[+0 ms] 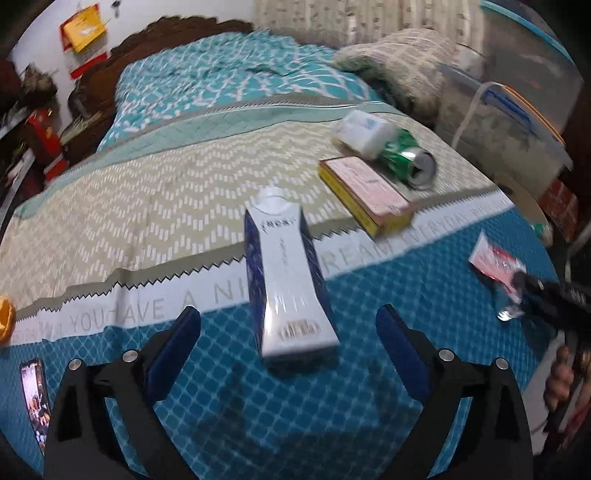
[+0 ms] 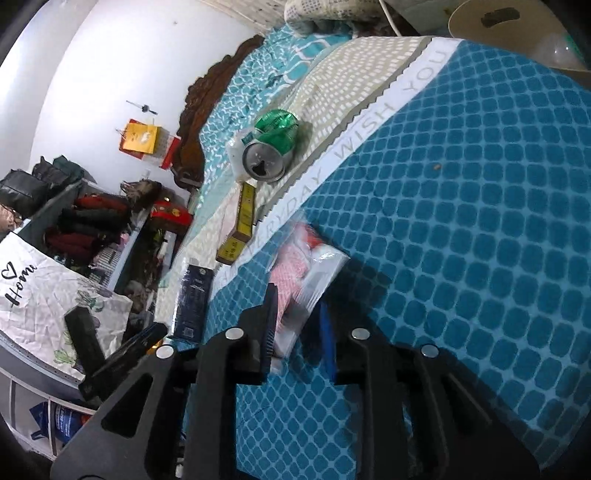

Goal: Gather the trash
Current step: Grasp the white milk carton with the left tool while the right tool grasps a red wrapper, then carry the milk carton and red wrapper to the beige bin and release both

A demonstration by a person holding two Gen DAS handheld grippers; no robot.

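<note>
A tall blue and white carton (image 1: 291,280) lies on the bed's blue quilt, just ahead of my left gripper (image 1: 288,325), which is open with a finger on each side of the carton's near end. A yellow and pink box (image 1: 364,192), a crushed green can (image 1: 406,157) and a white tissue pack (image 1: 364,131) lie farther back. My right gripper (image 2: 301,314) is shut on a red and clear plastic wrapper (image 2: 306,273), which also shows at the right of the left wrist view (image 1: 496,267). The right wrist view also shows the can (image 2: 271,147), the box (image 2: 240,225) and the carton (image 2: 194,302).
A phone (image 1: 35,402) lies at the bed's near left edge. Clear storage bins (image 1: 517,110) stand right of the bed, with a folded blanket (image 1: 399,66) beside them. A cluttered shelf (image 2: 74,236) stands to the left. A round container (image 2: 517,29) sits past the bed's end.
</note>
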